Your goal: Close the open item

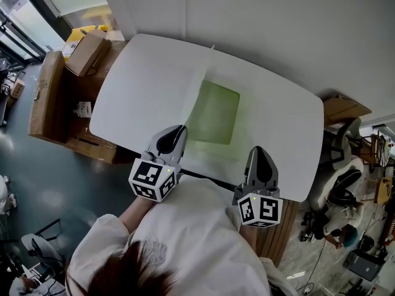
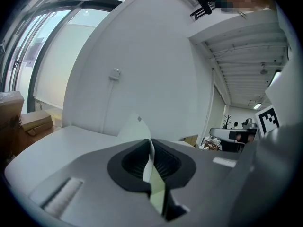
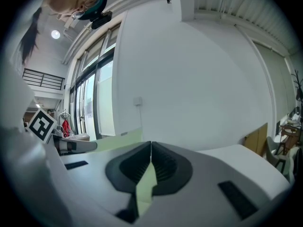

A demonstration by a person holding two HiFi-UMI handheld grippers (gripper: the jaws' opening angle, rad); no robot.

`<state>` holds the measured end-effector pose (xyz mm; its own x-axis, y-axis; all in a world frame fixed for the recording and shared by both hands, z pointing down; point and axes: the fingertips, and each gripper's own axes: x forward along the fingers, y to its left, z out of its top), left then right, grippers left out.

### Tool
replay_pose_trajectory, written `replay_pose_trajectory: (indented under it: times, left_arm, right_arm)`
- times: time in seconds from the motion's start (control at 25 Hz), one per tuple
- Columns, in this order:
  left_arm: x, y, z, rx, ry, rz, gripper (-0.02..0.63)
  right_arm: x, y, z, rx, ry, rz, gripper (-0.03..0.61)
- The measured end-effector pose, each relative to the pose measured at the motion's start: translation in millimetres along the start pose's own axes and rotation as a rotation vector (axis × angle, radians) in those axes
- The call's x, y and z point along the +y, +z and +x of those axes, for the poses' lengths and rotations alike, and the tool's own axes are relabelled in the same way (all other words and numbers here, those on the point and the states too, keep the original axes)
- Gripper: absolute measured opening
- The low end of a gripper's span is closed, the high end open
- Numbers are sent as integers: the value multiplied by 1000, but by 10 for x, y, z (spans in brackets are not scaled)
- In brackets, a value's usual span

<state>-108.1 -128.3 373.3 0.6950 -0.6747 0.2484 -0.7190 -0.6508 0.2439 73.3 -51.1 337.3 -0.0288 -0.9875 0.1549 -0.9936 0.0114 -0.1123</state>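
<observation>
A thin green folder (image 1: 215, 113) lies open in the middle of the white desk (image 1: 136, 85). The left gripper (image 1: 177, 131) is pinched tight on the folder's pale cover (image 2: 137, 131), which stands up off the desk. The right gripper (image 1: 258, 153) is pinched tight on a green sheet (image 3: 147, 181) of the folder. Cardboard boxes (image 1: 86, 51) sit beside the desk.

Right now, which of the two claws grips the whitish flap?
The left claw: its flap rises whitish, while the right claw pinches a plainly green sheet.
</observation>
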Motion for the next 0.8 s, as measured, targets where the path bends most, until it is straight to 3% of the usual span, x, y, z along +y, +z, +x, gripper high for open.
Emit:
replay_pose_trajectory:
  times: [0.8]
  left_arm:
    - [-120, -43, 58, 7, -9, 13, 14]
  right_arm:
    - [-104, -21, -158, 0, -14, 12, 11]
